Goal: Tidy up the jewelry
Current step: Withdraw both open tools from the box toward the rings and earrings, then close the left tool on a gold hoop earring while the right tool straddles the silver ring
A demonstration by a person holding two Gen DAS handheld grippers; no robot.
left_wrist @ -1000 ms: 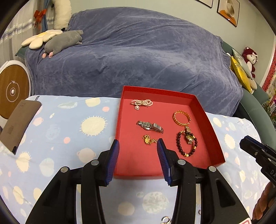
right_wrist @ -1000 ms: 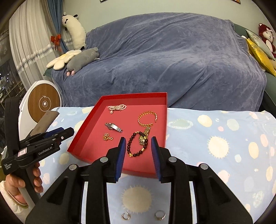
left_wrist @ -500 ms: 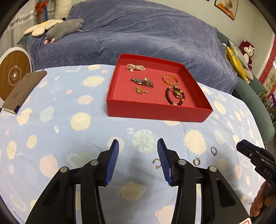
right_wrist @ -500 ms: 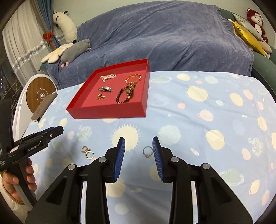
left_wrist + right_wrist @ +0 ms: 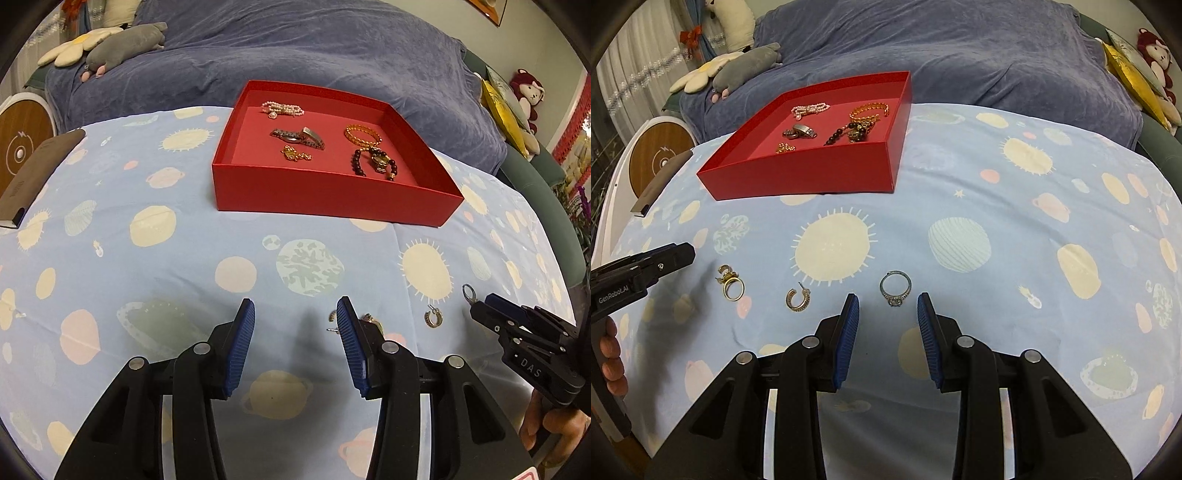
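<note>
A red tray [image 5: 325,199] [image 5: 812,177] stands at the far side of the planet-print tablecloth and holds a pearl bracelet [image 5: 282,108], a watch [image 5: 297,136], a gold chain, a gold bangle and a dark bead bracelet. Loose on the cloth lie a silver ring [image 5: 895,290] [image 5: 468,291], a hoop earring [image 5: 798,300] [image 5: 433,317] and a gold ring [image 5: 731,286]. My right gripper [image 5: 887,298] is open, with the silver ring just ahead between its fingertips. My left gripper [image 5: 293,306] is open and empty. Its right finger partly hides the gold ring [image 5: 371,320].
A brown notebook [image 5: 33,173] lies at the table's left edge, beside a round wooden-faced device [image 5: 18,147]. A sofa under a blue cover [image 5: 295,48] with plush toys runs behind the table. Each view shows the other gripper and the hand that holds it at its side.
Both grippers have sunk and drawn back from the red tray to the near part of the cloth. The loose rings and earring have come into view at their fingertips.
</note>
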